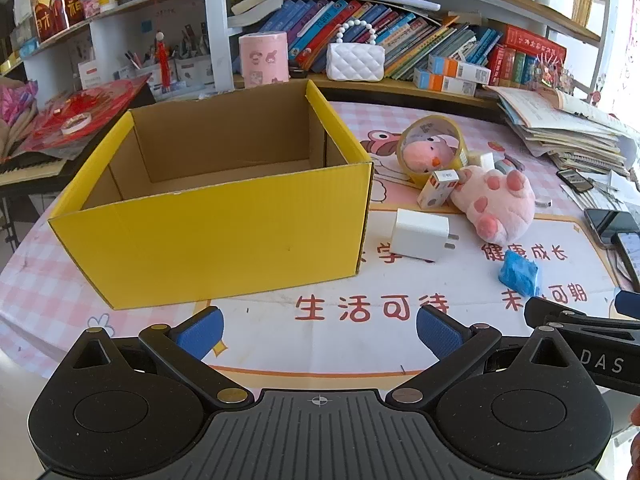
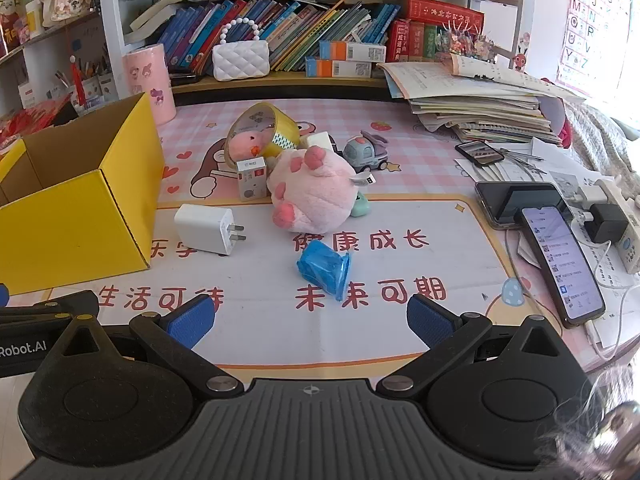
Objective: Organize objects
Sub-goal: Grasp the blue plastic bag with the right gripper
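An empty yellow cardboard box (image 1: 208, 236) stands open on the table; it also shows in the right wrist view (image 2: 76, 220). To its right lie a white charger plug (image 1: 420, 234) (image 2: 206, 228), a pink plush toy (image 1: 496, 202) (image 2: 312, 196), a tape roll (image 1: 432, 148) (image 2: 262, 132), a small white-and-red box (image 1: 438, 188) (image 2: 251, 180), a blue crumpled packet (image 1: 519, 273) (image 2: 325, 268) and a grey toy car (image 2: 368, 154). My left gripper (image 1: 320, 332) is open and empty in front of the box. My right gripper (image 2: 310, 320) is open and empty just short of the blue packet.
Two phones (image 2: 560, 256) and a power strip (image 2: 624, 220) with cables lie at the right edge. A stack of papers (image 2: 480, 108) sits at the back right. A bookshelf with a white purse (image 2: 240, 60) and a pink cylinder (image 2: 148, 84) lines the back.
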Demonstrator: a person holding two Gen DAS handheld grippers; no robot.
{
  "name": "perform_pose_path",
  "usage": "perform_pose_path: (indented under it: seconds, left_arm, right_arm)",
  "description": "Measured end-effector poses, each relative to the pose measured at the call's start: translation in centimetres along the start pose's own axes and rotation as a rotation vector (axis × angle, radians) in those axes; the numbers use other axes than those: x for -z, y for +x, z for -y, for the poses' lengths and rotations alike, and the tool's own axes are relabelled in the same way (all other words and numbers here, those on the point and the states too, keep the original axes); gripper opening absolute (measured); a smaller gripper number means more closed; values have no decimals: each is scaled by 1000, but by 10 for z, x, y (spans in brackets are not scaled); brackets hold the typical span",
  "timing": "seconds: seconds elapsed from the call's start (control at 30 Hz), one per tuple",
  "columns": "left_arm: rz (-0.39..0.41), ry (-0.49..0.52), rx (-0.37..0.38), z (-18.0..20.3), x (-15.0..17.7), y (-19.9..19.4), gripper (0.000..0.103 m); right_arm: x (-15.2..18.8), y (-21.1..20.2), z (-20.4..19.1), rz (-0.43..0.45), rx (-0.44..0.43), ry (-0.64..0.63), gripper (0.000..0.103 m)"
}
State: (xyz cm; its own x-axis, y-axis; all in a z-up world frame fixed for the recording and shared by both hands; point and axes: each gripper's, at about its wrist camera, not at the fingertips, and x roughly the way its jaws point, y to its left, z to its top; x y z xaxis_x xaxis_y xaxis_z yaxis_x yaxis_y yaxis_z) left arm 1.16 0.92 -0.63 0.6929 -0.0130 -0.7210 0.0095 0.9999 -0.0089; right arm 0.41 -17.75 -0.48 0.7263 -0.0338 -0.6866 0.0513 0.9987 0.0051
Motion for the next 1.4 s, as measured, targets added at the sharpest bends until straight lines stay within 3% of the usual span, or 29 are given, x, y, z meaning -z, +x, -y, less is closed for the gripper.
perform_pose_path:
  seconds: [0.53, 0.77, 1.1, 1.23, 1.4]
  left_arm:
    - [-32, -56, 45, -3, -5, 14, 103]
    - [-47, -36, 52, 6, -8, 21, 103]
    - [-56, -73, 63, 16, -10, 28, 103]
    - [-54, -99, 73, 21, -11, 30, 103]
    - [-51, -120, 62, 26, -10, 30, 103]
  right_arm:
    - [-8, 20, 1, -32, -12, -15, 103]
    - [-16, 33, 4, -41, -21, -68, 99]
    - [-25, 57, 20, -72, -61, -102, 70]
    - [-29, 67, 30, -84, -86, -97, 63]
    - [-32, 79, 35, -97, -108, -124, 61]
